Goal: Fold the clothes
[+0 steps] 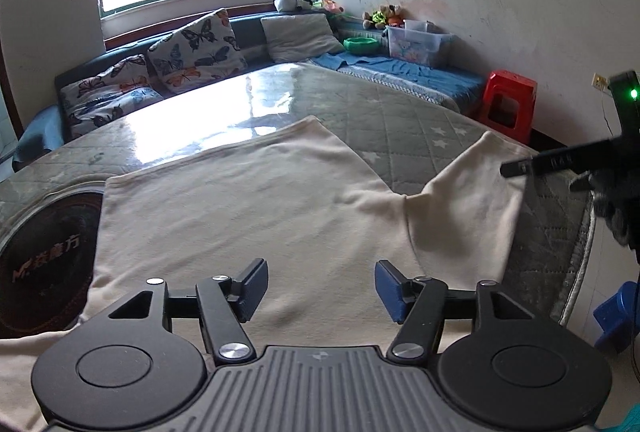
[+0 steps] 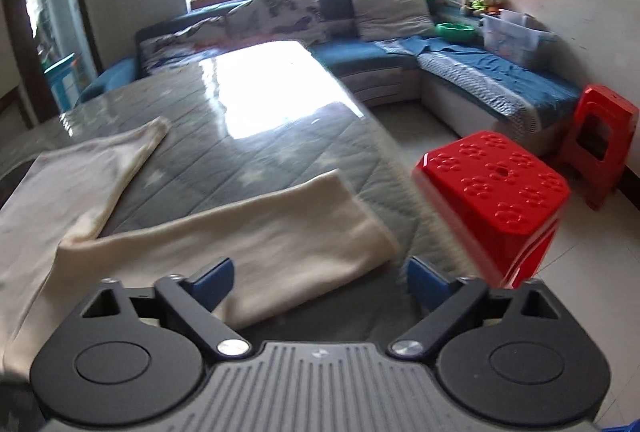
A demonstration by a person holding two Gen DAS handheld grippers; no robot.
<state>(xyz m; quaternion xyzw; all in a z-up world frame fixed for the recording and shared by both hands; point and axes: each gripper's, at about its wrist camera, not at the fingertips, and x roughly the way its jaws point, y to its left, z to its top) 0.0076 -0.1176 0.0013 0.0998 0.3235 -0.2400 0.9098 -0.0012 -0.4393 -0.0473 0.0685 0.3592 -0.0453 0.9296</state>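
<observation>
The left gripper [image 1: 321,290] is held with its jaws spread above a cream garment [image 1: 248,216], nothing pinched between the blue pads. The garment is spread flat on the quilt-covered table [image 1: 400,124], one sleeve [image 2: 256,232] stretched toward the table's right edge. The right gripper [image 2: 320,282] is likewise spread wide over that sleeve, gripping nothing. A red stool [image 2: 496,184] is seen just beside the table's right edge.

We see our left gripper [image 1: 321,290], jaws apart, over a cream garment [image 1: 248,200] spread on a quilted table [image 1: 400,120].
</observation>
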